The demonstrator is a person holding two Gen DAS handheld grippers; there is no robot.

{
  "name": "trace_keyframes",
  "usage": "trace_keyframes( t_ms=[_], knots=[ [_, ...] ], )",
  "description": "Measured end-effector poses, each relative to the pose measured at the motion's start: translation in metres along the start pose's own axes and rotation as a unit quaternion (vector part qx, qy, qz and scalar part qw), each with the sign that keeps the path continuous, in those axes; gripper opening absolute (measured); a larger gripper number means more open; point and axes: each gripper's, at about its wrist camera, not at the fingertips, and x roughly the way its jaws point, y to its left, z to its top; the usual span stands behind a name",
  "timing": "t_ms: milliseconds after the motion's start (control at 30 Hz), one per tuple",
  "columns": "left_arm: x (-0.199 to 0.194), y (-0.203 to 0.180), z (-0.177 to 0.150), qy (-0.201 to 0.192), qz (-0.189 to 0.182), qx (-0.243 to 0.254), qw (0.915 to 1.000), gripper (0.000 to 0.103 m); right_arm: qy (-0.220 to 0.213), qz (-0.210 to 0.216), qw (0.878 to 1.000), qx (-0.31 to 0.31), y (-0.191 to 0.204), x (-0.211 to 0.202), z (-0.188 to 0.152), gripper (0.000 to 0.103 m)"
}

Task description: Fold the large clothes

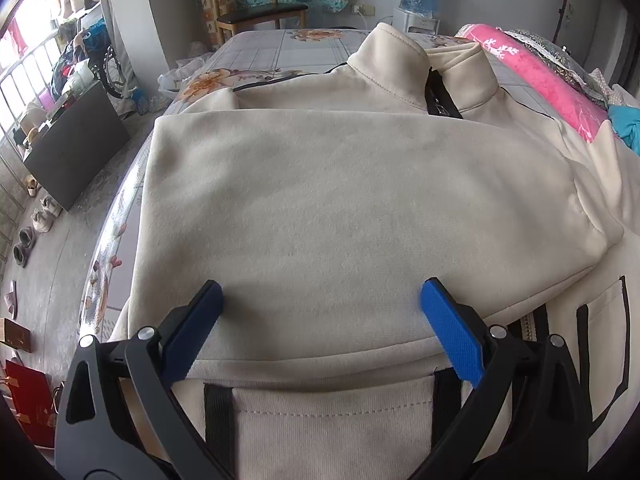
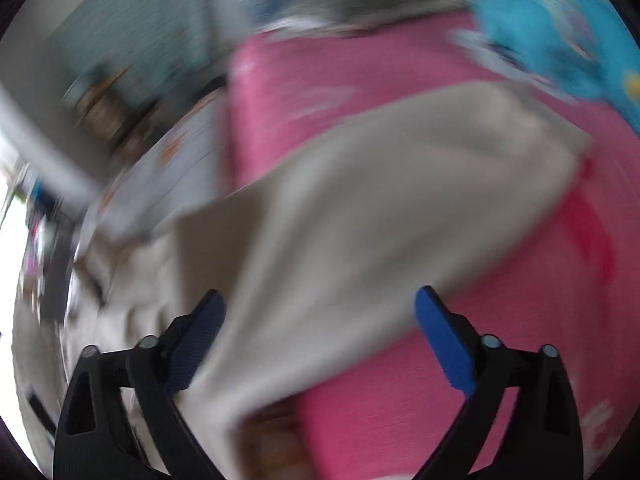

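Observation:
A large cream jacket point(image 1: 340, 208) with black trim lies on the bed, collar point(image 1: 400, 64) at the far end, one sleeve folded flat across the body. My left gripper point(image 1: 320, 320) is open, its blue pads spread just above the folded sleeve near the hem, holding nothing. In the blurred right wrist view, the other cream sleeve point(image 2: 380, 208) stretches over a pink blanket point(image 2: 400, 380). My right gripper point(image 2: 320, 332) is open, jaws wide on either side of that sleeve, not closed on it.
The bed has a floral sheet point(image 1: 280, 52). A pink blanket point(image 1: 552, 84) and a blue garment point(image 1: 628, 128) lie along its right side. A wooden chair point(image 1: 256, 4) and a water dispenser point(image 1: 420, 4) stand beyond. Shoes point(image 1: 36, 220) and a dark box point(image 1: 76, 144) are on the floor at left.

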Motion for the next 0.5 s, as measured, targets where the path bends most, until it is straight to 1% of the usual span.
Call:
trace_keyframes(
  t_ms=[100, 200, 333, 400, 500],
  knots=[
    [0.001, 0.000, 0.000, 0.005, -0.001, 0.001, 1.0000, 0.097, -0.017, 0.003, 0.996, 0.089, -0.057, -0.004, 0.030, 0.081],
    [0.001, 0.000, 0.000, 0.007, -0.001, 0.001, 1.0000, 0.097, -0.035, -0.004, 0.990, 0.140, -0.094, -0.003, 0.053, 0.076],
    [0.001, 0.001, 0.002, 0.006, -0.002, 0.001, 1.0000, 0.097, -0.049, -0.004, 0.983, 0.179, -0.125, 0.005, 0.072, 0.072],
    [0.001, 0.000, 0.001, 0.004, -0.002, 0.001, 1.0000, 0.097, -0.053, -0.005, 0.980, 0.192, -0.138, 0.012, 0.080, 0.067],
    [0.001, 0.001, 0.002, 0.004, -0.004, 0.002, 1.0000, 0.097, -0.062, -0.004, 0.979, 0.195, -0.143, 0.019, 0.090, 0.061]
  ],
)
